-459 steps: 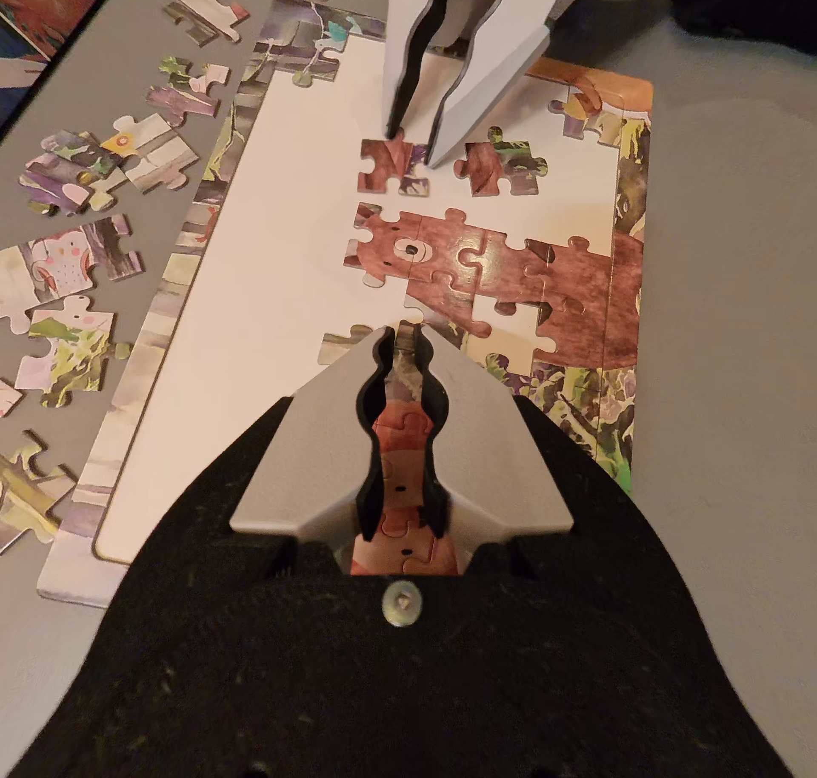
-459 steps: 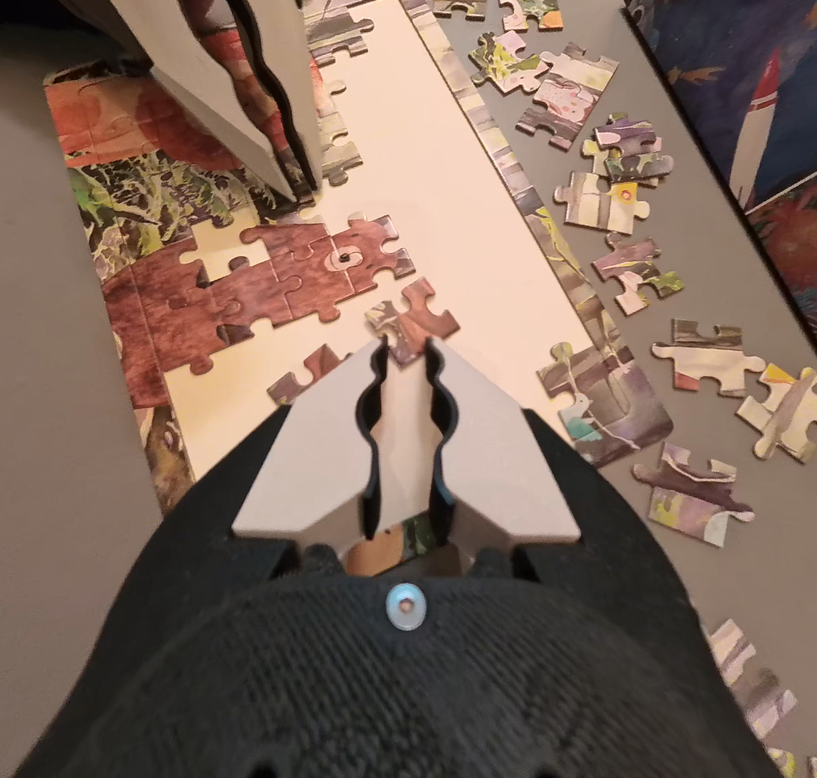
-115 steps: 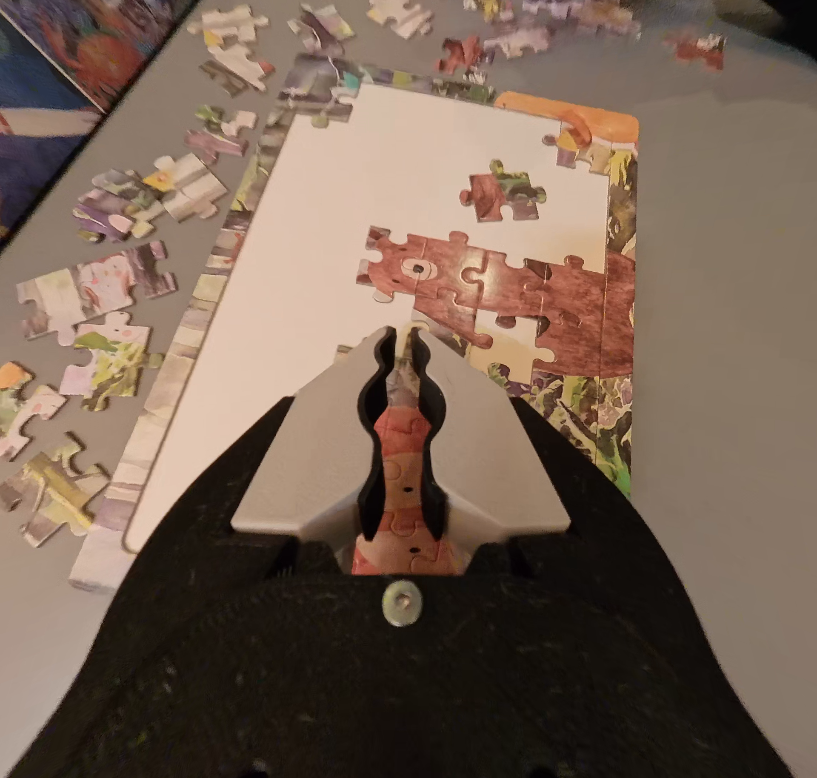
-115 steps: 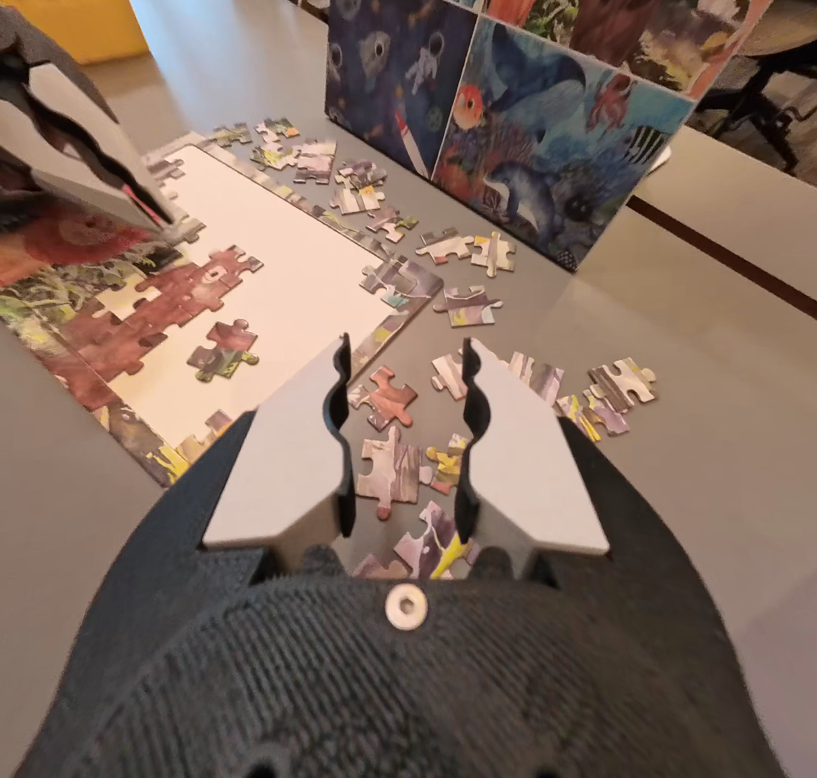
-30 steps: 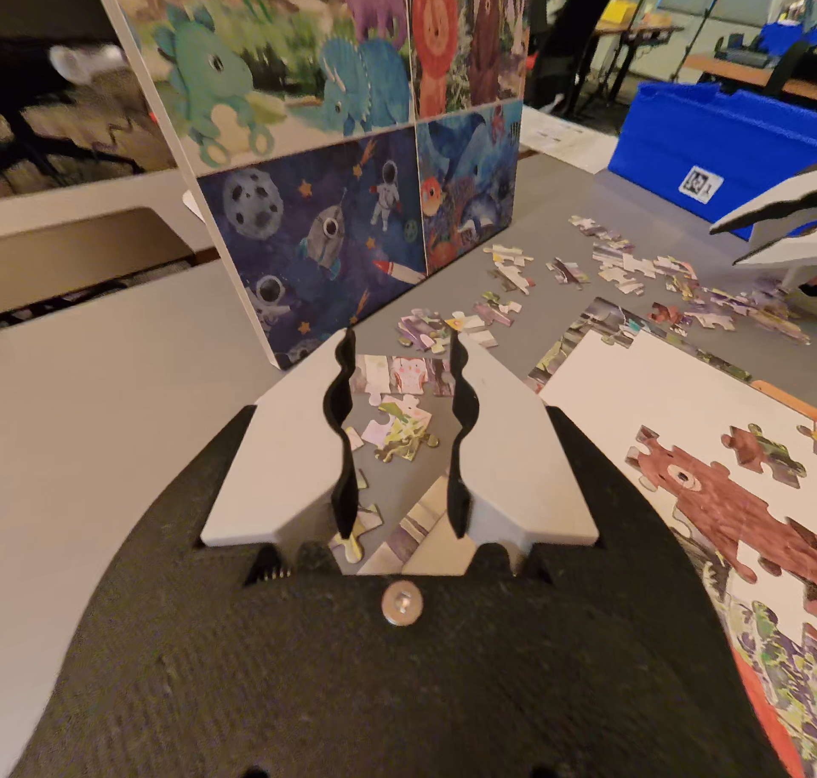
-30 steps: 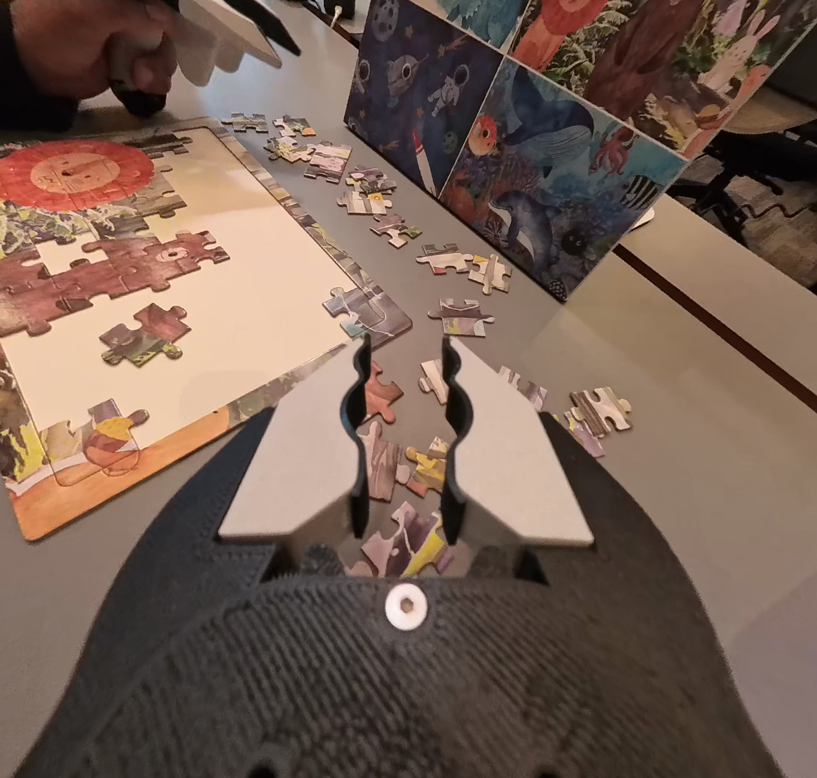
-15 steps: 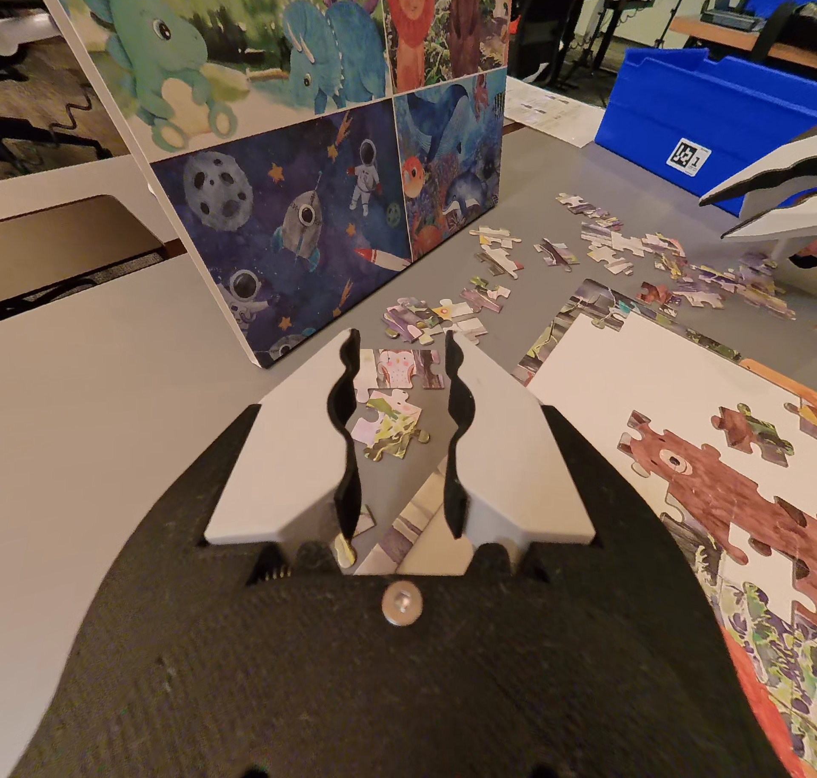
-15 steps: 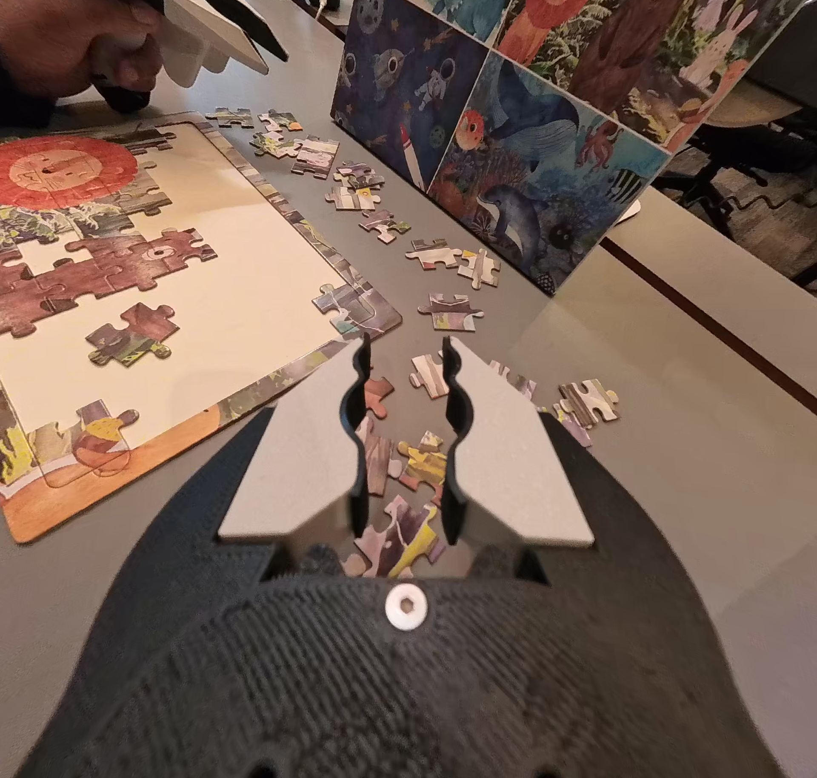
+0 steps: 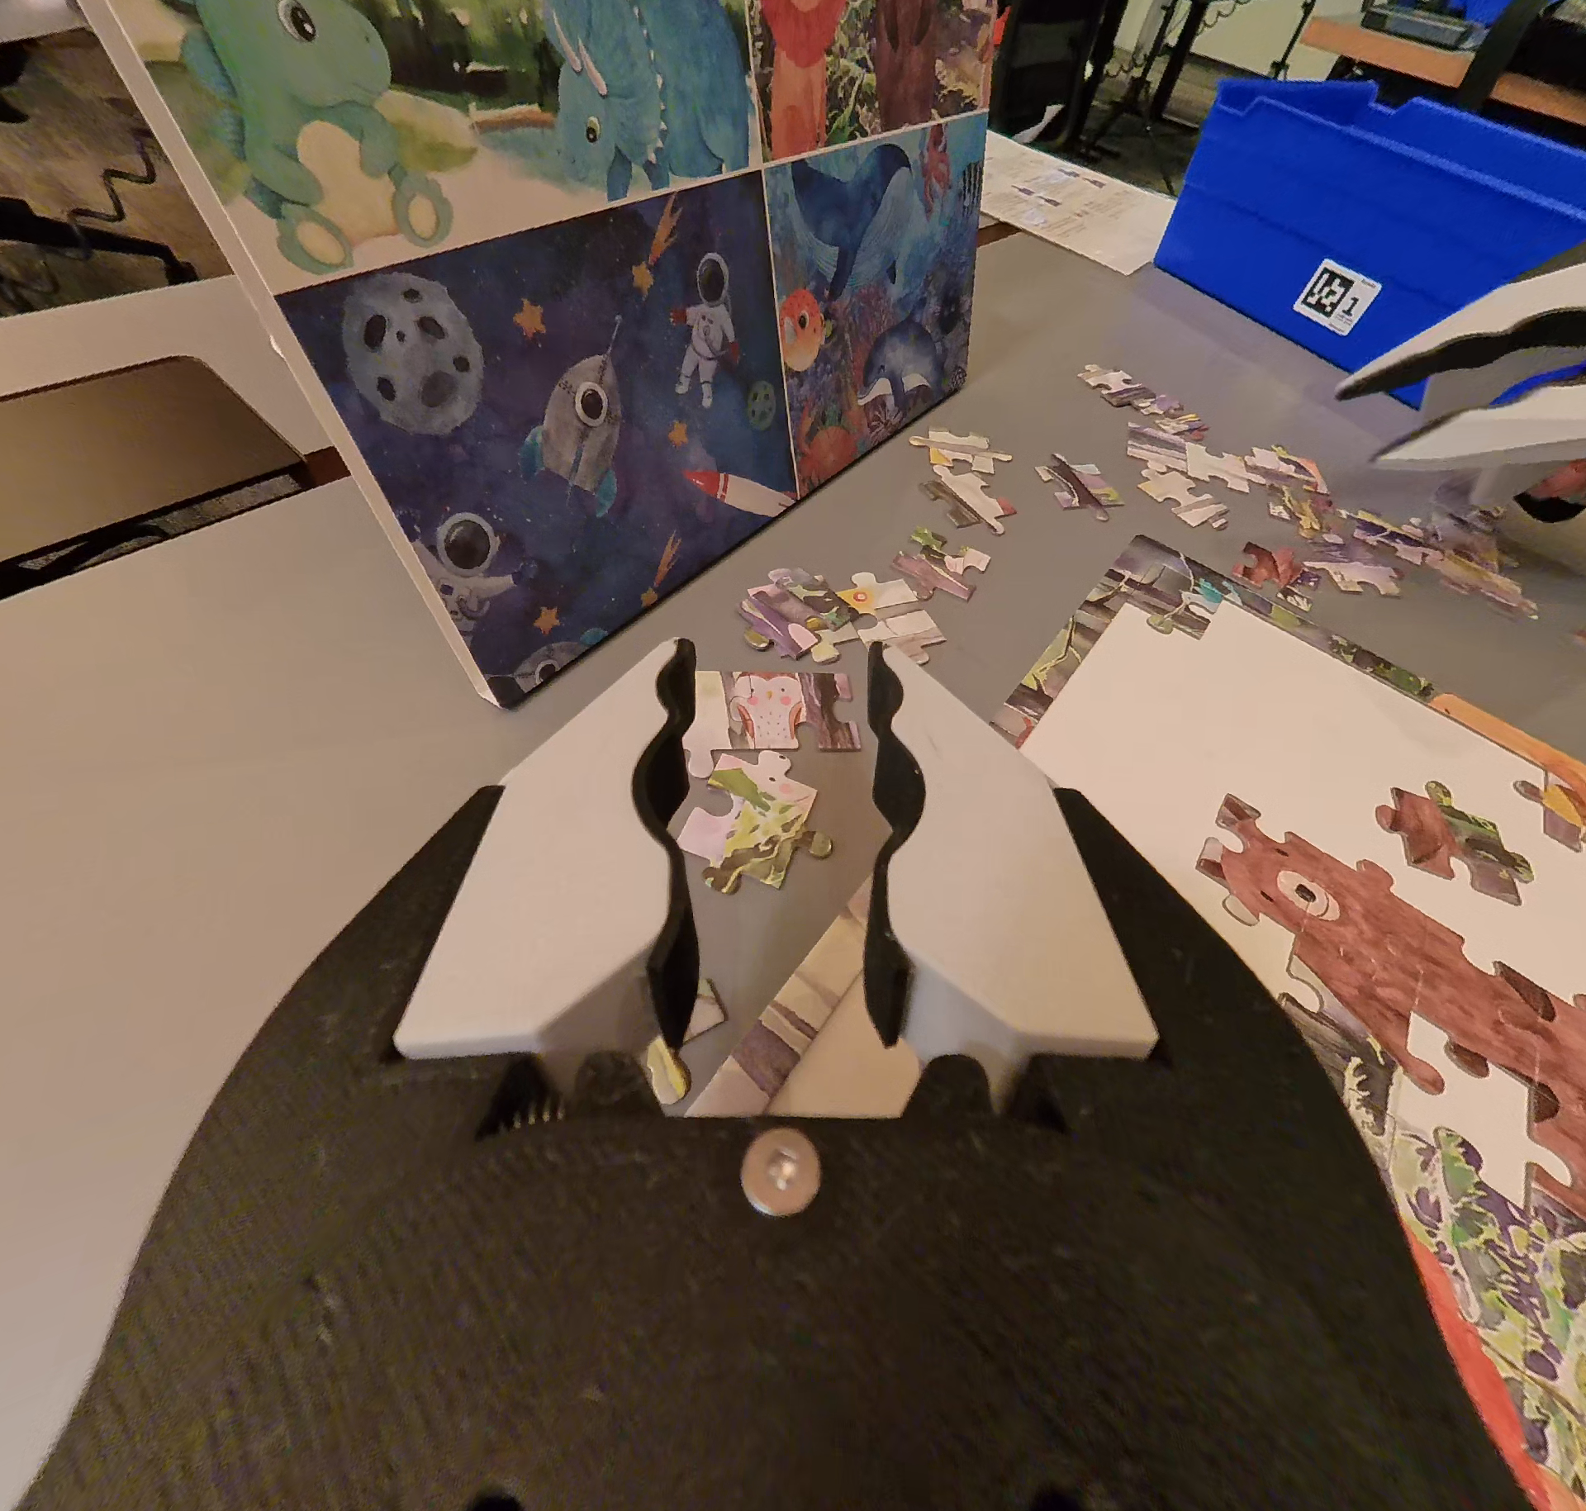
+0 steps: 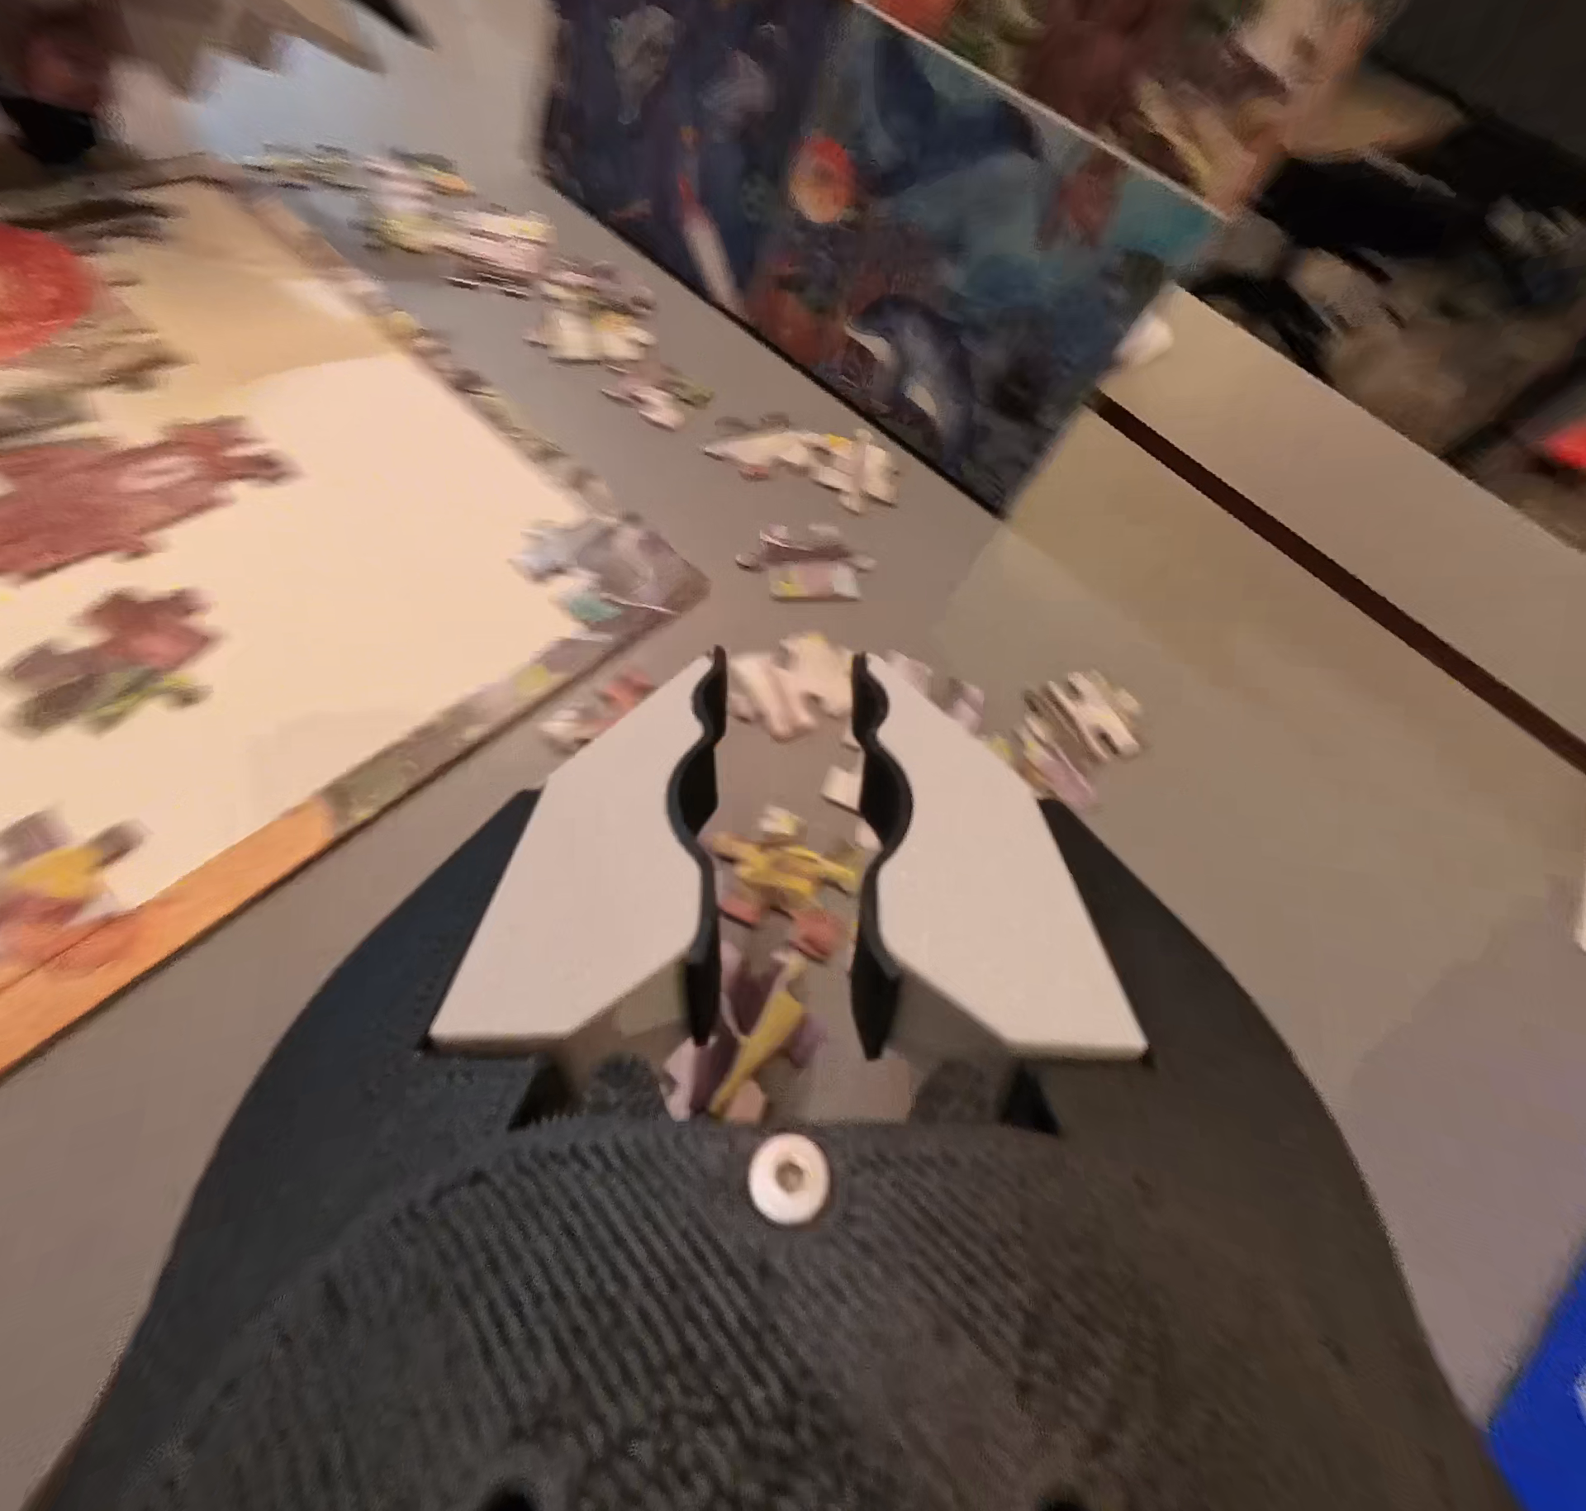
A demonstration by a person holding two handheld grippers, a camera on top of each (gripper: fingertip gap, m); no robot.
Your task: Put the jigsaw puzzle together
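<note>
The puzzle board [image 9: 1201, 740] lies at the right in the left wrist view, with a joined brown bear section [image 9: 1390, 946] and one loose brown-green piece [image 9: 1459, 843] on it. My left gripper [image 9: 781, 663] is open and empty, above a pink-and-white piece [image 9: 777, 710] and a green-white piece [image 9: 755, 826] beside the board. My right gripper [image 10: 788, 671] is open and empty over a scatter of loose pieces [image 10: 789, 865] off the board's corner; this view is motion-blurred. The right gripper also shows in the left wrist view [image 9: 1476, 388], and the board in the right wrist view [image 10: 300, 526].
An upright picture box [image 9: 601, 311] stands behind the loose pieces [image 9: 961, 491] on the grey table [image 9: 1073, 311]; it also shows in the right wrist view [image 10: 858, 268]. A blue bin [image 9: 1373, 208] stands at the far right. A lighter table [image 9: 214, 783] adjoins on the left. The gap from one gripper's tips to the other's is roughly 30 cm. My left gripper is the nearer one to the green-white piece [image 9: 755, 826]: about 6 cm, against 30 cm. It is also in sight in the right wrist view [image 10: 387, 220].
My left gripper left the board, opened and moved over the loose pieces on the left, drawing a little closer. My right gripper is sweeping across its pile, blurring the view.
</note>
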